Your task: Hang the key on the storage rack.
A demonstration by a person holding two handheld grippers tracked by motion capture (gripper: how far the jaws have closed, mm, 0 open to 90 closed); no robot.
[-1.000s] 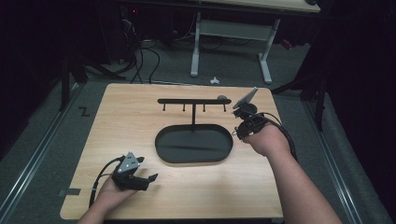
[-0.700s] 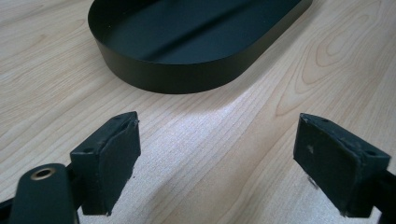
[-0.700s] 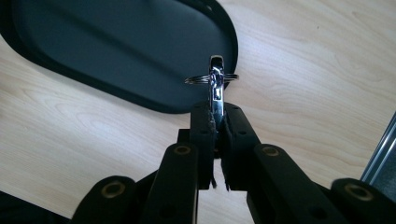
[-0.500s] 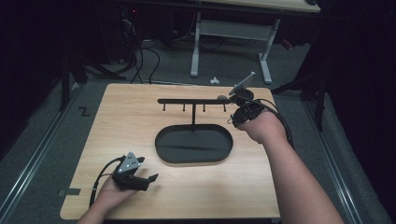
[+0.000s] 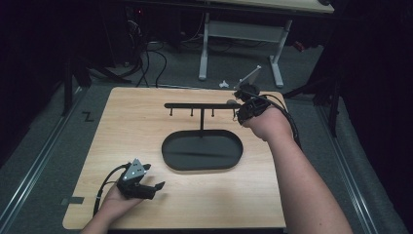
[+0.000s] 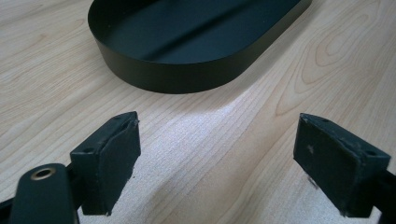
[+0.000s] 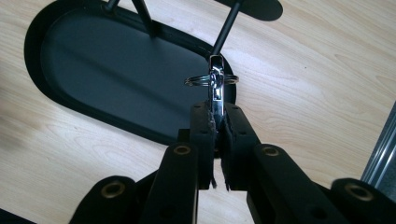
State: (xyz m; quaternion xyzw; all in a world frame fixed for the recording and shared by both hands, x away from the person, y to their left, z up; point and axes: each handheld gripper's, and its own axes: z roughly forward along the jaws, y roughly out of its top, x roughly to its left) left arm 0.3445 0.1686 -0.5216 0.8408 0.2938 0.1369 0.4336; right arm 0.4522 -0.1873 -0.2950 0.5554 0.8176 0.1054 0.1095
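Note:
A black oval tray [image 5: 214, 157] lies mid-table, and a T-shaped rack [image 5: 202, 106] with small hooks rises from it. My right gripper [image 5: 238, 108] hovers at the right end of the rack's bar, shut on a silver metal clip [image 7: 216, 86] that carries a key ring [image 7: 198, 81]. In the right gripper view the clip sticks up between the pressed pads, above the tray [image 7: 93, 60] and one of the rack's rods [image 7: 226, 25]. My left gripper [image 5: 155, 187] rests on the table at the front left, open with nothing in it [image 6: 217, 154], facing the tray's wall [image 6: 187, 74].
The wooden table [image 5: 136, 122] stands on grey floor. A white-legged desk [image 5: 204, 48] and cables [image 5: 146, 58] are behind it. A small white object [image 5: 223, 84] lies on the floor past the far edge. A metal rail [image 5: 34, 165] runs along the left.
My right hand has lifted and moved away from me to the rack's right end, still carrying the clip. The left gripper has stayed where it was.

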